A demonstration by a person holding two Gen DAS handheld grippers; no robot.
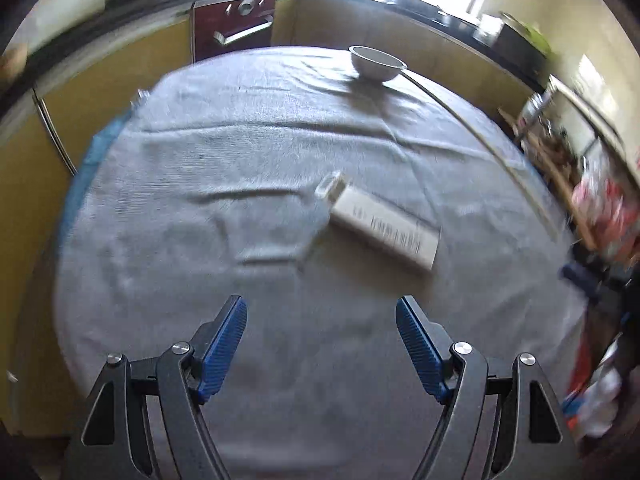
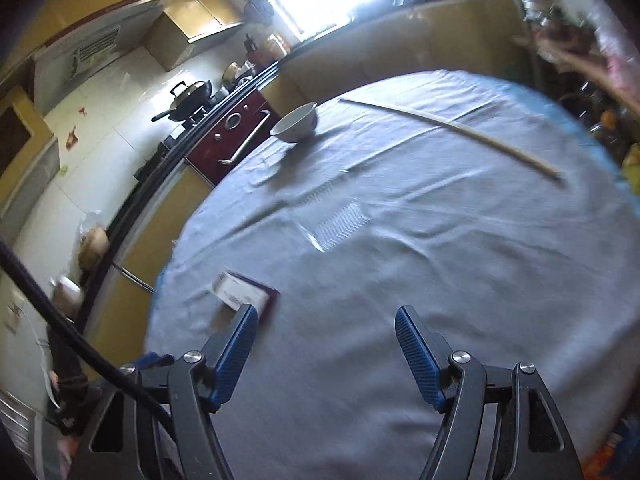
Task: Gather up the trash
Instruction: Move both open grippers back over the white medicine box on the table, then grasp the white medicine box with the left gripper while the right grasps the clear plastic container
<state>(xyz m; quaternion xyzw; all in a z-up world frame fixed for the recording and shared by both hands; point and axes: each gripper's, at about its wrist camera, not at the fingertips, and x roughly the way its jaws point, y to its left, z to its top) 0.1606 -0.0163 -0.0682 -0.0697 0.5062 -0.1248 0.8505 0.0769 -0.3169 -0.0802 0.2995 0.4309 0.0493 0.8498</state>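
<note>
A flattened white carton (image 1: 382,226) with a barcode and an open flap lies on the grey tablecloth (image 1: 240,184), ahead and right of my left gripper (image 1: 321,312), which is open and empty above the cloth. In the right wrist view the same carton (image 2: 244,294) lies near the table's left edge, partly behind the left fingertip of my right gripper (image 2: 326,320), which is open and empty. A white bowl (image 1: 376,63) stands at the table's far side; it also shows in the right wrist view (image 2: 295,122). A long thin stick (image 2: 452,136) lies across the far cloth.
Yellow cabinets (image 1: 116,80) and a dark red oven (image 1: 234,26) run behind the table. A wok (image 2: 188,96) sits on the stove. Cluttered shelves (image 1: 580,152) stand at the right. A black cable (image 2: 60,320) crosses the right wrist view's lower left.
</note>
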